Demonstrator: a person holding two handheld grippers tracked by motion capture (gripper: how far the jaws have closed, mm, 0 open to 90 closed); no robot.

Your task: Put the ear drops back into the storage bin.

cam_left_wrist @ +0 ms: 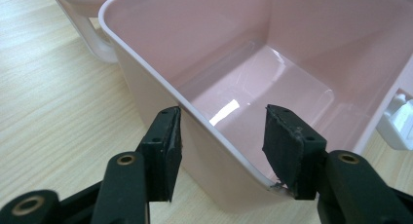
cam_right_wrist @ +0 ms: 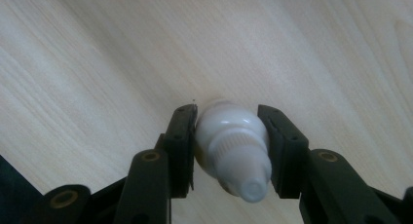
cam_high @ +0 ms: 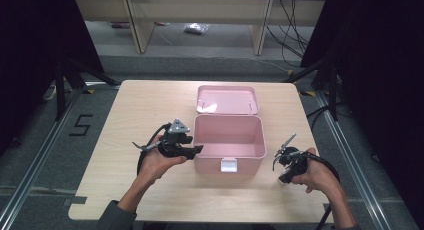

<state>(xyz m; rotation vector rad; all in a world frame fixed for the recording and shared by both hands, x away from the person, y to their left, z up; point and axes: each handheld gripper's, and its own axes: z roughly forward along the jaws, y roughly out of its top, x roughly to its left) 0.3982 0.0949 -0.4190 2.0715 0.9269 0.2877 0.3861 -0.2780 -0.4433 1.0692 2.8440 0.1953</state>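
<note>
Two tongs matter here: our right tongs point(cam_right_wrist: 227, 151) clamp a small white bottle point(cam_right_wrist: 233, 147) near the surface's right edge, where its smooth body could squirt free; our left tongs point(cam_left_wrist: 221, 156), apart, straddle the pink box point(cam_high: 228, 138) wall mid-surface and could tip it.

Soft overhead light brightens the surface point(cam_high: 150, 110) — dark surroundings beyond it, white glare inside the pink box point(cam_left_wrist: 229, 109), bottle tip point(cam_right_wrist: 253, 187) blurred.

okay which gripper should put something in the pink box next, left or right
Right, probably. The right gripper already clamps a small white bottle; the left gripper is open and straddles the box wall.
</note>
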